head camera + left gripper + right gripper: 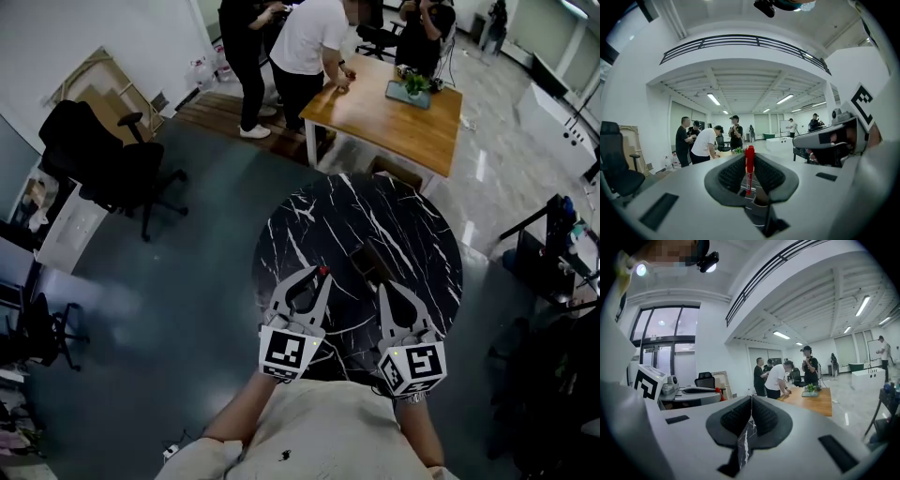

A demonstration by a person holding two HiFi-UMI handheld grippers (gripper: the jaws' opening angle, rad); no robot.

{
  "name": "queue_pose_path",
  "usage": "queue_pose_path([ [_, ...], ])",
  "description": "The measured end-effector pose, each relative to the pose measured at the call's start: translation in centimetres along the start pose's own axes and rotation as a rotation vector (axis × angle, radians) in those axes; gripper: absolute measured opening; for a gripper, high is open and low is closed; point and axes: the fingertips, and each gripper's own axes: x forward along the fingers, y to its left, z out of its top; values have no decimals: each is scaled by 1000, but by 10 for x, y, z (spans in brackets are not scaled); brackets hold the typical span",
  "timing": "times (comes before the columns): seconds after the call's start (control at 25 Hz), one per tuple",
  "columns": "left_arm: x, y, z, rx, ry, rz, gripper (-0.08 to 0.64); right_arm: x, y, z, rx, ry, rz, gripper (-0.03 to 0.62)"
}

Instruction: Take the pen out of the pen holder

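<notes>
A red pen (749, 165) stands upright between the jaws of my left gripper (749, 157), which is shut on it. In the head view the pen's red end (324, 271) shows at the tips of the left gripper (322, 274), above the black marble table (309, 234). The dark, box-like pen holder (371, 262) stands on the table just right of the pen, beyond the tips of my right gripper (382, 287). The right gripper (751, 400) has its jaws pressed together with nothing between them. The right gripper view shows the left gripper (691, 395) beside it, pen tip (723, 394) visible.
The round table's rim (262, 281) lies close to my body. A wooden table (394, 117) with several people round it stands beyond. A black office chair (103, 159) is at the left, and dark equipment (553, 253) at the right.
</notes>
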Motion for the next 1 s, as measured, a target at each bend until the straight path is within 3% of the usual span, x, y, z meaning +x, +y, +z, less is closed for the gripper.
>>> queue_pose_path([
  [1.0,5,-22,2,-12,-18,-67,67,-6,4,6,-52,1,-2,18],
])
